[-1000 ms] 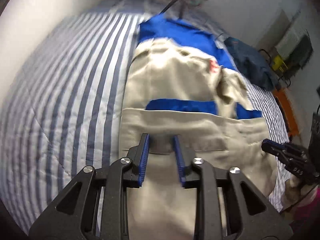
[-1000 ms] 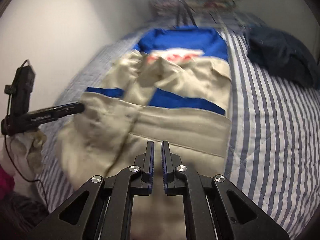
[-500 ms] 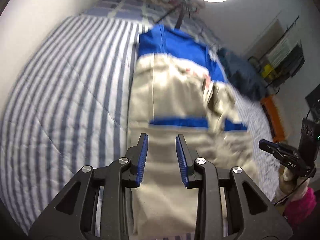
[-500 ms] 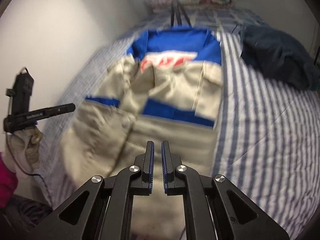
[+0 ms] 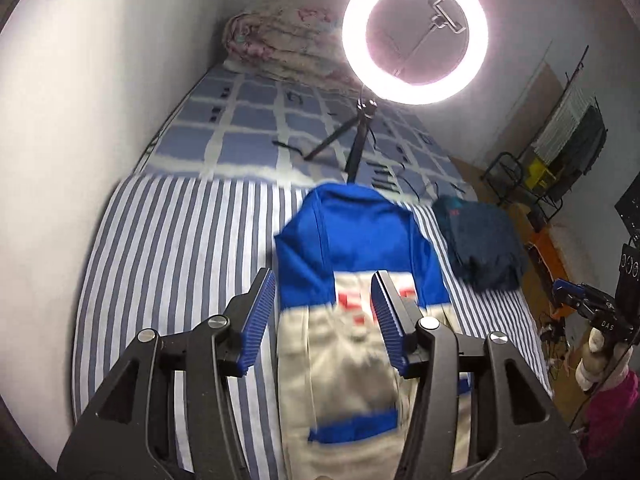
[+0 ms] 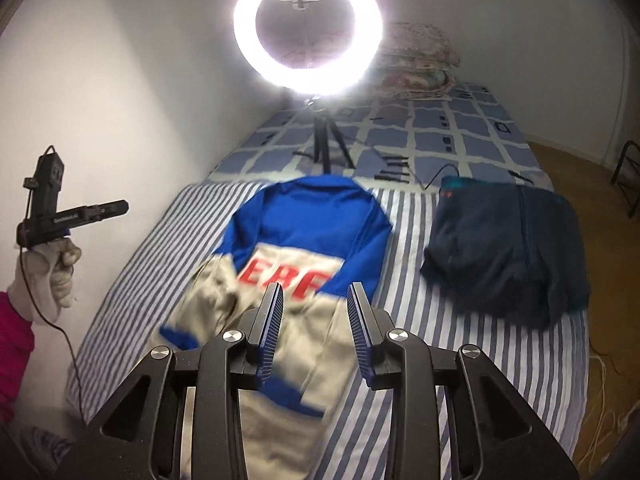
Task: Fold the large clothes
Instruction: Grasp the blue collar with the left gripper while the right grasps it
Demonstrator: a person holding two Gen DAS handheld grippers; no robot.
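Note:
A blue and beige jacket (image 5: 352,232) with red letters lies lengthwise on the striped bed, its beige lower part blurred. In the left wrist view my left gripper (image 5: 322,276) hangs high above it, its jaws opening with nothing between the pads. The right wrist view shows the same jacket (image 6: 304,216) under my right gripper (image 6: 316,288), whose jaws are also opening and hold nothing. Each gripper shows in the other's view: the right gripper (image 5: 560,288) at the right edge, the left gripper (image 6: 122,206) at the left, held by a gloved hand (image 6: 52,276).
A lit ring light (image 6: 308,24) on a small tripod (image 6: 324,144) stands on the checked blanket beyond the jacket's collar. A folded dark navy garment (image 6: 508,244) lies right of the jacket. A wall runs along the bed's left side. A rack (image 5: 568,152) stands on the floor at right.
Both grippers have risen well above the bed and opened, letting go of the beige fabric. The jacket now lies below them and more of the room shows.

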